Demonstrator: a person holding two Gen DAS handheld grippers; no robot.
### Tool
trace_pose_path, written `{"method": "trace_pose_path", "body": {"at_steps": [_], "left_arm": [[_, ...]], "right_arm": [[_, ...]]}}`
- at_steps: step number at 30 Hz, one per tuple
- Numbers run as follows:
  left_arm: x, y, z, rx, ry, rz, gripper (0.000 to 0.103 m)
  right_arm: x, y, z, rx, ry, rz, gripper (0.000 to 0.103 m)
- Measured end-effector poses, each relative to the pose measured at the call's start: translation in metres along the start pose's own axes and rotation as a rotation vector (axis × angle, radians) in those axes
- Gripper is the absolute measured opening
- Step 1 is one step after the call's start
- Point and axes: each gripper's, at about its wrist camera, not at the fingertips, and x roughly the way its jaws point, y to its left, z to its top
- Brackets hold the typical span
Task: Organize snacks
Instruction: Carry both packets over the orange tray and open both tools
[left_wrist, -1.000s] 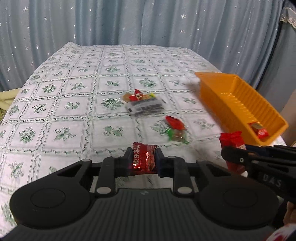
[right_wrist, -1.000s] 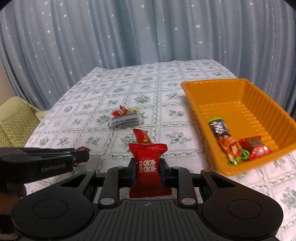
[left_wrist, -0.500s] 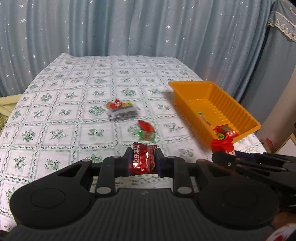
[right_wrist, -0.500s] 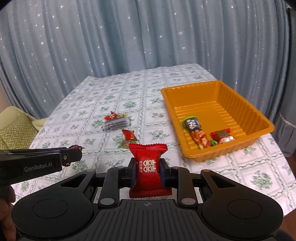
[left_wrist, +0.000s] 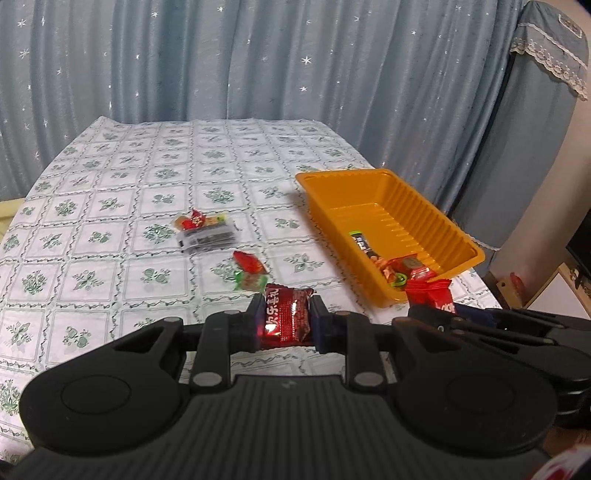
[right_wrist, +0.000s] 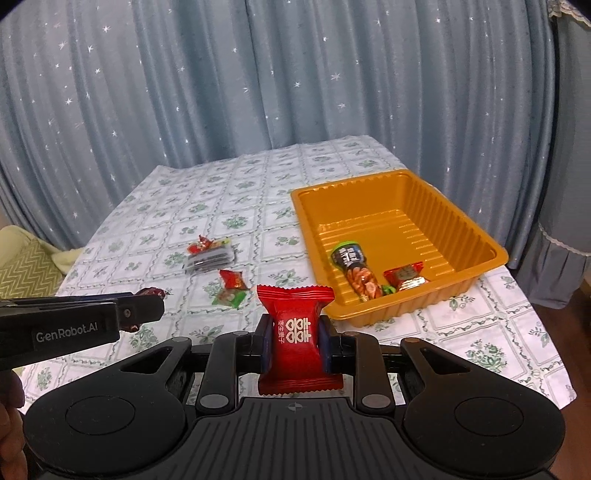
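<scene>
left gripper (left_wrist: 286, 325) clamped on dark red foil snack (left_wrist: 286, 317), long axis pointing away. right gripper (right_wrist: 294, 345) clamped on bright red packet (right_wrist: 295, 339) (upright, crimped end up). both near orange tray (right_wrist: 476, 236).

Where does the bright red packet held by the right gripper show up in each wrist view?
Left wrist view: the bright red packet peeks out at right, below the tray's near corner, gripped by the right gripper.
Right wrist view: bottom centre, upright between the fingers.
Shared landmark: the orange tray.
</scene>
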Motion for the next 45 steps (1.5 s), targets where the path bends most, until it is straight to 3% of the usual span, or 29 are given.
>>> {"method": "trace_pose_path", "body": {"at_steps": [23, 38, 45], "left_arm": [[0.024, -0.048, 0.026, 0.065, -0.002, -0.096, 0.023], [0.100, -0.085, 0.044, 0.075, 0.034, -0.203, 0.023], [0.131, -0.091, 0.047, 0.059, 0.060, -0.214, 0.023]], "right_arm": [[-0.002, -0.051, 0.020, 0.071, -0.037, -0.073, 0.026], [0.031, -0.115, 0.056, 0.120, -0.067, -0.125, 0.026], [0.050, -0.133, 0.067, 0.126, -0.063, -0.139, 0.026]]}}
